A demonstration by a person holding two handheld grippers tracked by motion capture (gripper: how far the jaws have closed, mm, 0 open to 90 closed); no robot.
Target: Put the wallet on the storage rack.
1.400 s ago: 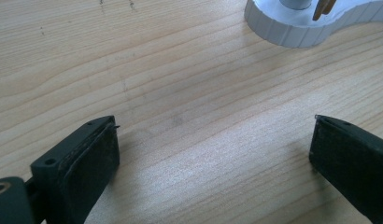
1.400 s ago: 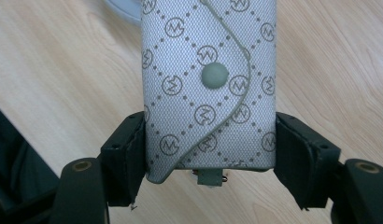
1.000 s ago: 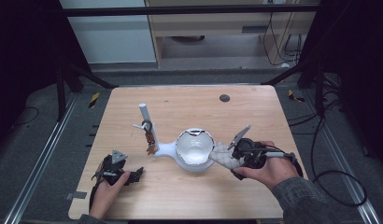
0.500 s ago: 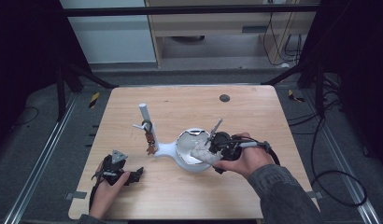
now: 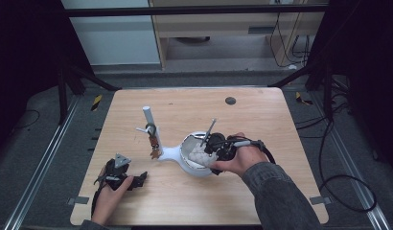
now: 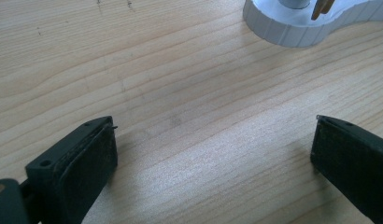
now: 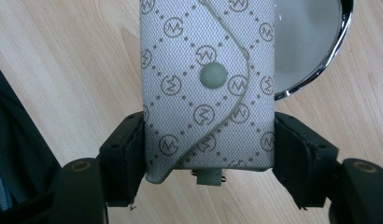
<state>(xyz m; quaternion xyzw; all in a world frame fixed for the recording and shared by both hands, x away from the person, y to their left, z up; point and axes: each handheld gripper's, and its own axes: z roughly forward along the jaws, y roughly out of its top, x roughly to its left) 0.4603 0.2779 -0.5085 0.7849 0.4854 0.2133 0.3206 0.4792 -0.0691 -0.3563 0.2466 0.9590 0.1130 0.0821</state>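
Observation:
My right gripper (image 7: 209, 140) is shut on a grey-white patterned pouch (image 7: 208, 79) with a round snap button, its pads pressing on both sides. In the high view this gripper (image 5: 214, 146) holds the pouch (image 5: 198, 154) over the round dish (image 5: 197, 171) of a white stand. The dish's shiny rim (image 7: 320, 65) shows behind the pouch. My left gripper (image 5: 137, 178) rests at the table's near left, apart from the stand. Its jaws (image 6: 213, 154) stand wide open over bare wood with nothing between them.
The white stand has an upright post (image 5: 149, 117) with a small brown item hanging from it (image 5: 154, 151); its base (image 6: 292, 23) lies ahead of the left gripper. A dark round spot (image 5: 230, 100) marks the far side of the wooden table (image 5: 261, 120).
The right hand has carried the pouch leftward, from beside the dish's right edge to over the dish. The left hand and gripper have stayed in place.

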